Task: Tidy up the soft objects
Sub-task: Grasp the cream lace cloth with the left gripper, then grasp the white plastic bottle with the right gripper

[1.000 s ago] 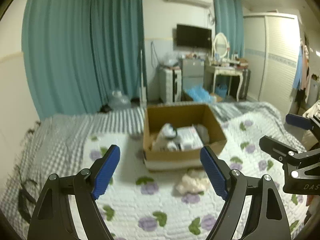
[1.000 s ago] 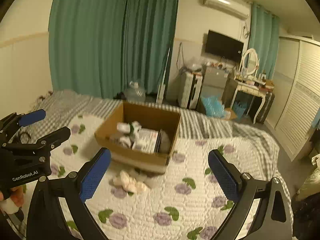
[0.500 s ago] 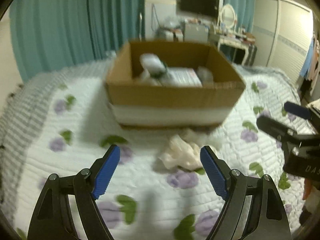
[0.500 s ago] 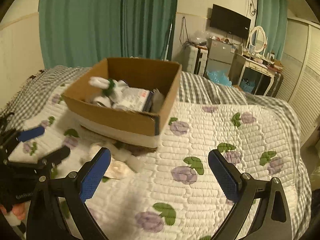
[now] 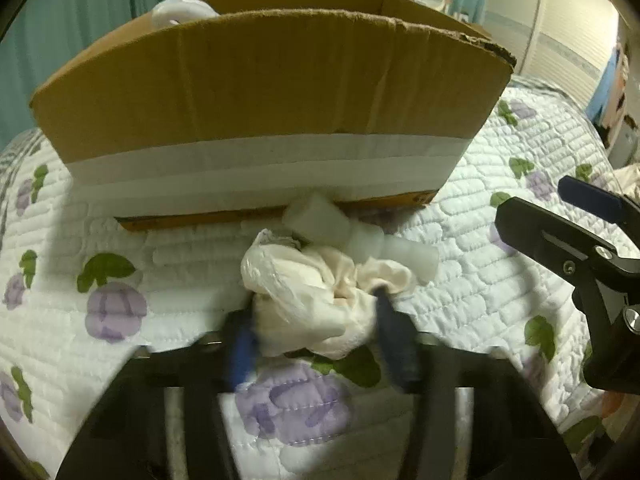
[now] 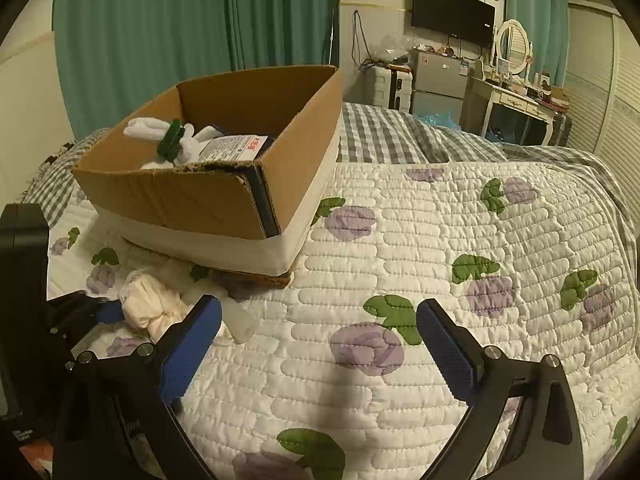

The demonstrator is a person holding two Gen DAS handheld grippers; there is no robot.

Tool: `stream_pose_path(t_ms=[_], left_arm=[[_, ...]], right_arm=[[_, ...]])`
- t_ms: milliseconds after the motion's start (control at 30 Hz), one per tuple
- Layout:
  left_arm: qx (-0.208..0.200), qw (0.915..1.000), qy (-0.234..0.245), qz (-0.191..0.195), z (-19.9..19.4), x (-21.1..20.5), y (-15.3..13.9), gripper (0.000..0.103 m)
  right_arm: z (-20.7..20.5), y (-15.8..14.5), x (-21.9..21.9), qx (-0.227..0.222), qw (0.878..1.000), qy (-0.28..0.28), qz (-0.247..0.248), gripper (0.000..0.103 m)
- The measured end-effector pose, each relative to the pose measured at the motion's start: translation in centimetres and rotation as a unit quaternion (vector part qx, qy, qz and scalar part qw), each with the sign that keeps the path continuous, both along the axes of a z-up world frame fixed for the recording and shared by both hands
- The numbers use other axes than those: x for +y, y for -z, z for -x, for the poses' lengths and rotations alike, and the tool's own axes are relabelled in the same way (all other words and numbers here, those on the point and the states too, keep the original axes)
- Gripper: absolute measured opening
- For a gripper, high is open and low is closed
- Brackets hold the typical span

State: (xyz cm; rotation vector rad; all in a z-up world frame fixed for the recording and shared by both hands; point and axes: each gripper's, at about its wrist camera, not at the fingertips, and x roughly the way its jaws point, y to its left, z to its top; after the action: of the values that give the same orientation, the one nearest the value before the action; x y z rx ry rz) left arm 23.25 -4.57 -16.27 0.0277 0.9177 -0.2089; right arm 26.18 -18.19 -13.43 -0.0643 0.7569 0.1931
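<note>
Brown cardboard box [image 6: 208, 200] with a white band along its base. White quilt [image 6: 460, 240] printed with purple flowers and green leaves. Cream cloth bundle [image 5: 316, 300]. Grey-and-white checked blanket [image 6: 380, 136]. Teal curtains [image 6: 160, 32].

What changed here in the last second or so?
The left claw moved forward and down to the bed, and its fingers closed on the cream cloth bundle lying in front of the cardboard box. The right claw also came lower but stayed open and empty. The box and its contents stayed put.
</note>
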Motion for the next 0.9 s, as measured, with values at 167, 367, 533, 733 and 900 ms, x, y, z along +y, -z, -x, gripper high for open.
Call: stream_pose_path(t_ms=[167, 367, 533, 733, 900], left_arm=[[-0.011, 0.9998, 0.012, 0.007, 1.6, 1.7, -1.4, 0.029], [-0.05, 0.9987, 0.006, -0.005, 3.4, 5.5, -4.5, 0.028], [-0.07, 0.9972, -0.013, -0.021, 3.0, 8.2, -5.4, 0.028], [-0.057, 0.9971, -0.033, -0.039, 1.4, 9.4, -3.6, 0.028], [-0.054, 0.9969, -0.034, -0.045, 0.6, 10.3, -2.4, 0.029]], right_arm=[[0.3, 0.4, 0.2, 0.012, 1.0, 0.002, -0.01, 0.099], [1.4, 0.0, 2.1, 0.014, 1.0, -0.008, -0.007, 0.098], [0.9, 0.0, 5.6, 0.021, 0.999, -0.037, 0.007, 0.097], [-1.3, 2.7, 9.5, 0.056, 0.996, -0.069, 0.029, 0.085], [-3.2, 4.8, 10.2, 0.074, 0.993, -0.069, 0.054, 0.07]])
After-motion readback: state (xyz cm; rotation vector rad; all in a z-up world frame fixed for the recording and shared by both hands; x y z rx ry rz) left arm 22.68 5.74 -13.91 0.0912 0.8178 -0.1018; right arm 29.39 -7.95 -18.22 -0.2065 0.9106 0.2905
